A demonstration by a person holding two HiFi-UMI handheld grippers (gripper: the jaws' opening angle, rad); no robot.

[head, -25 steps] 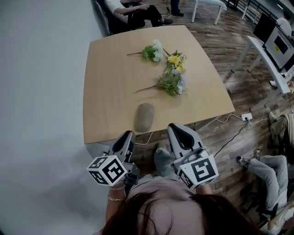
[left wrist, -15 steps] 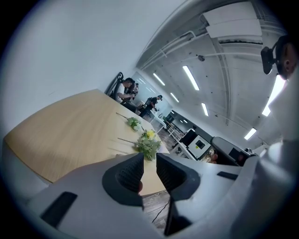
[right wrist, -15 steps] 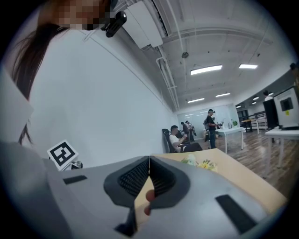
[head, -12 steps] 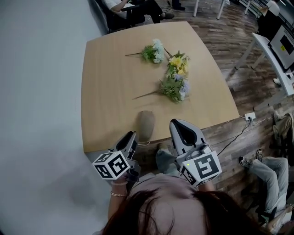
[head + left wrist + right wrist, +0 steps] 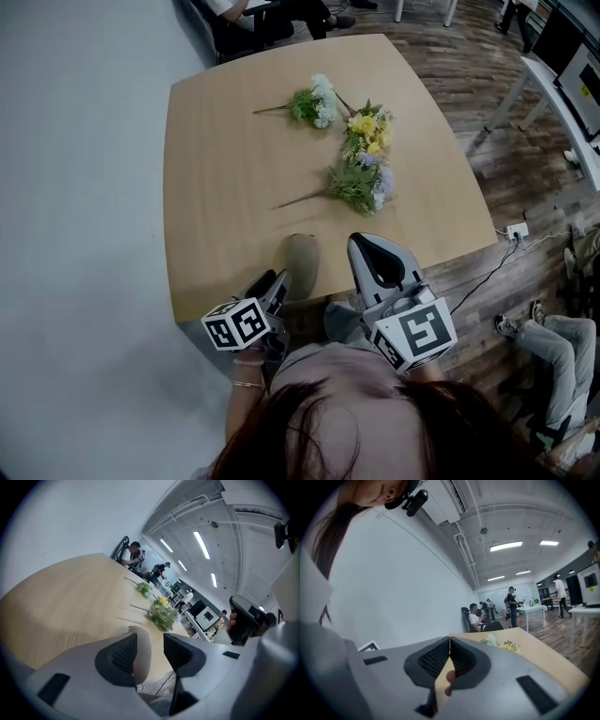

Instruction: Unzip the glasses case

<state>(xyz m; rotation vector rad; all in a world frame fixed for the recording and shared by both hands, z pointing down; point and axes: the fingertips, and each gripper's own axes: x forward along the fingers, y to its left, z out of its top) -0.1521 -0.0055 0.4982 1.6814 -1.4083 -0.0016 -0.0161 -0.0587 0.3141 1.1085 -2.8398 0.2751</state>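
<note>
Presently glasses case (image 5: 299,265) closed, lying near table (image 5: 216,141) edge; contents hidden.

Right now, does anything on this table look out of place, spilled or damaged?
Nothing looks spilled or broken. Three flower bunches lie loose on their sides on the table: a white bunch, a yellow bunch and a purplish bunch. The glasses case sits close to the table's near edge.
</note>
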